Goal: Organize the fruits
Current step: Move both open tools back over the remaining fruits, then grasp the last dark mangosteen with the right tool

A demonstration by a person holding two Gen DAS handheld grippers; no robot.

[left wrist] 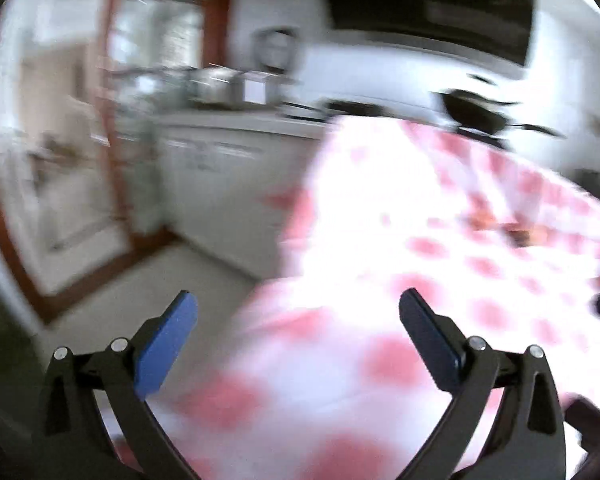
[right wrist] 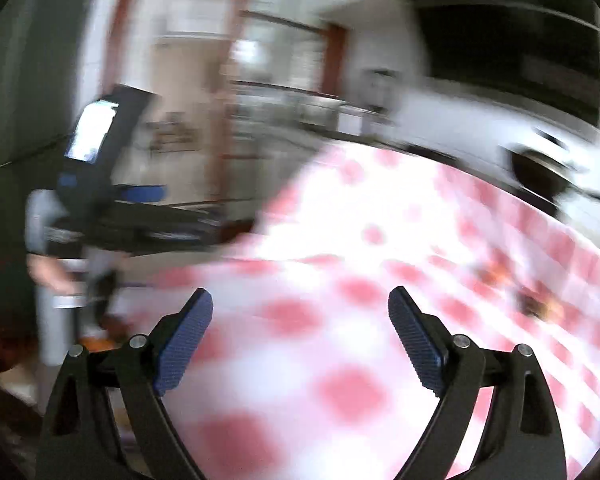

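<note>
Hovering above the checked surface point(left wrist: 420, 208), left gripper point(left wrist: 298, 306) stands spread, empty. Right gripper point(right wrist: 300, 302) likewise released, grasping nothing. Both views blurred.

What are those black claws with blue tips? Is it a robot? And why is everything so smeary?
It is no robot. A person holds a grabbing tool in each hand, and a small camera sits on each one. One picture looks along the left gripper, the other along the right gripper. Both are open and hold nothing. Below them is a table with a red-and-white checked tablecloth. Some small orange-brown things lie far off on it, too blurred to name. The right picture also shows the other tool from the side. The smear is motion blur.
</note>
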